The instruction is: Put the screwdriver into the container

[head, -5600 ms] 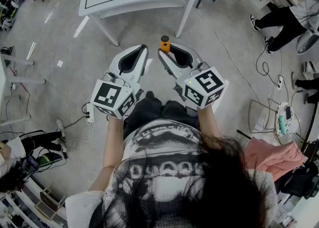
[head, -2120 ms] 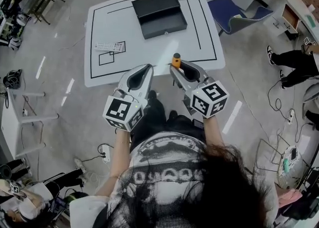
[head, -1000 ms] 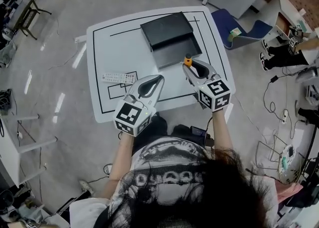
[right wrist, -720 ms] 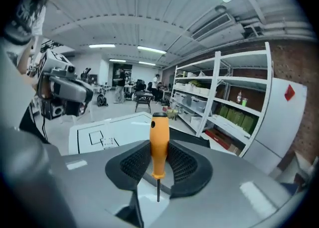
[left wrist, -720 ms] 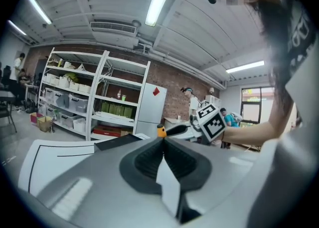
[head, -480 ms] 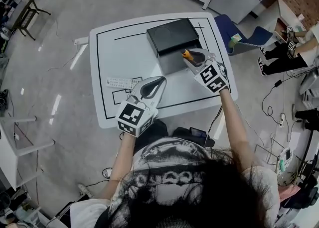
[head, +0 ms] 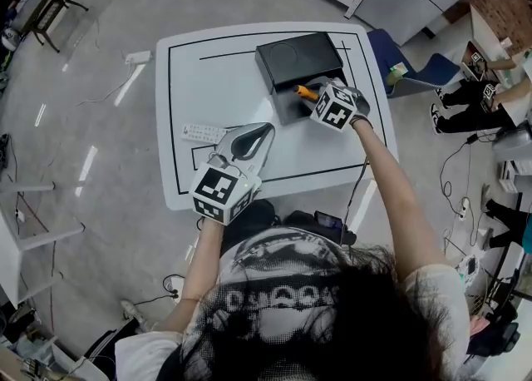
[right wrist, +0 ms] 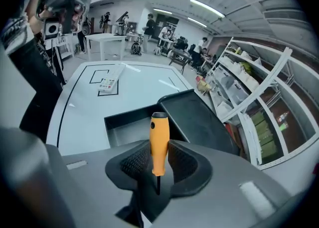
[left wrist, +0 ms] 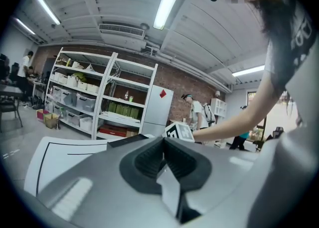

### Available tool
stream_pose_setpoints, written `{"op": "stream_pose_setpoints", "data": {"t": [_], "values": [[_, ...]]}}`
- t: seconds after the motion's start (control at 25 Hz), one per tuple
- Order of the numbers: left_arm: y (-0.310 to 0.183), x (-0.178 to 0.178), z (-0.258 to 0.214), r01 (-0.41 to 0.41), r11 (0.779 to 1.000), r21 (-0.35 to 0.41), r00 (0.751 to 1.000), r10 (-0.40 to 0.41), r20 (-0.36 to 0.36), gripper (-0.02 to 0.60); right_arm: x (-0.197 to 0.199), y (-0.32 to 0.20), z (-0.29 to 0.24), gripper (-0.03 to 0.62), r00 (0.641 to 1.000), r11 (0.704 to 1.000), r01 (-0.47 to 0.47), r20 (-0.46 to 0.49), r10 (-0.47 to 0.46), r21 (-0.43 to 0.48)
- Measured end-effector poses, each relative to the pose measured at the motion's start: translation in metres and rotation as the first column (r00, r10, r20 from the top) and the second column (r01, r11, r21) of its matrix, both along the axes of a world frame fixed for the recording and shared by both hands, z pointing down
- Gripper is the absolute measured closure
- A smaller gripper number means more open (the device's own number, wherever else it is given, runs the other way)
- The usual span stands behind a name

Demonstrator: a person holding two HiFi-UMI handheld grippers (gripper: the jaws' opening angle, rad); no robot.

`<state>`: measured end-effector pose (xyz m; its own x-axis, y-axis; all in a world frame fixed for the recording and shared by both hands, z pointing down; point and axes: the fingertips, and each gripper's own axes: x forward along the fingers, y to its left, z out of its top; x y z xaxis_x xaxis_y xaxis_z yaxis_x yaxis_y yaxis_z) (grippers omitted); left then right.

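My right tongs (head: pixel 314 95) are out over the far right part of the white bench (head: pixel 216 80), tilted downward. They are clamped on the screwdriver (right wrist: pixel 159 142). In the right gripper view the ribbed pads press on the lower end of its orange handle from both sides, so the jaws stand partly apart at the handle's width. The handle's black-capped end sticks out past the tips and the thin dark shaft runs back between the jaws.

The container (right wrist: pixel 130 114) is a black box with its open compartment facing me. A flat black panel, which I take to be its lid, lies beyond that. From the head view the screwdriver (head: pixel 305 91) sits at the near right edge of the container (head: pixel 283 103). Its handle points toward the open part. From this height I cannot tell whether it touches the rim.

My left tongs (head: pixel 253 131) hang over the near middle of the bench, well apart from the container. In the left gripper view the left tongs (left wrist: pixel 163 145) have their jaws closed together with nothing between them.

A remote control (head: pixel 204 132) lies on the bench to the left, beside a small marked rectangle.
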<state>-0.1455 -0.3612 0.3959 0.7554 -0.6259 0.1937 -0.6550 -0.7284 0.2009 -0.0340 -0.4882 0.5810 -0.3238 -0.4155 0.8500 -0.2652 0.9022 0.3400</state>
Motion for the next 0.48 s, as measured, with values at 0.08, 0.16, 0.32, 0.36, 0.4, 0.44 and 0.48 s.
{"op": "stream_pose_setpoints", "data": {"t": [0.08, 0.16, 0.32, 0.36, 0.4, 0.44, 0.48], "values": [[-0.001, -0.003, 0.002, 0.004, 1.0, -0.005, 1.0, -0.004, -0.002, 0.581, -0.003, -0.004, 0.013, 0.487, 1.0, 0.999, -0.021, -0.005, 0.021, -0.046], [-0.002, -0.005, 0.002, 0.01, 1.0, -0.008, 1.0, -0.01, -0.007, 0.581, -0.005, -0.008, 0.023, 0.487, 0.998, 0.994, -0.063, 0.009, 0.064, -0.089], [-0.002, -0.01, 0.003, 0.02, 1.0, -0.017, 1.0, -0.02, -0.015, 0.581, -0.006, -0.012, 0.039, 0.487, 0.984, 0.97, -0.162, 0.048, 0.173, -0.18], [-0.002, -0.012, 0.004, 0.023, 1.0, -0.02, 1.0, -0.023, -0.016, 0.581, -0.007, -0.012, 0.042, 0.487, 0.981, 0.966, -0.175, 0.052, 0.188, -0.193], [-0.002, -0.013, 0.006, 0.026, 0.999, -0.023, 1.0, -0.026, -0.017, 0.581, -0.007, -0.013, 0.045, 0.485, 0.979, 0.963, -0.184, 0.053, 0.198, -0.199], [-0.002, -0.014, 0.007, 0.029, 0.999, -0.027, 0.999, -0.029, -0.017, 0.581, -0.007, -0.014, 0.048, 0.485, 0.978, 0.961, -0.191, 0.049, 0.204, -0.202], [-0.002, -0.016, 0.007, 0.031, 0.999, -0.03, 0.999, -0.032, -0.018, 0.581, -0.007, -0.014, 0.052, 0.485, 0.977, 0.959, -0.195, 0.041, 0.207, -0.207]]}}
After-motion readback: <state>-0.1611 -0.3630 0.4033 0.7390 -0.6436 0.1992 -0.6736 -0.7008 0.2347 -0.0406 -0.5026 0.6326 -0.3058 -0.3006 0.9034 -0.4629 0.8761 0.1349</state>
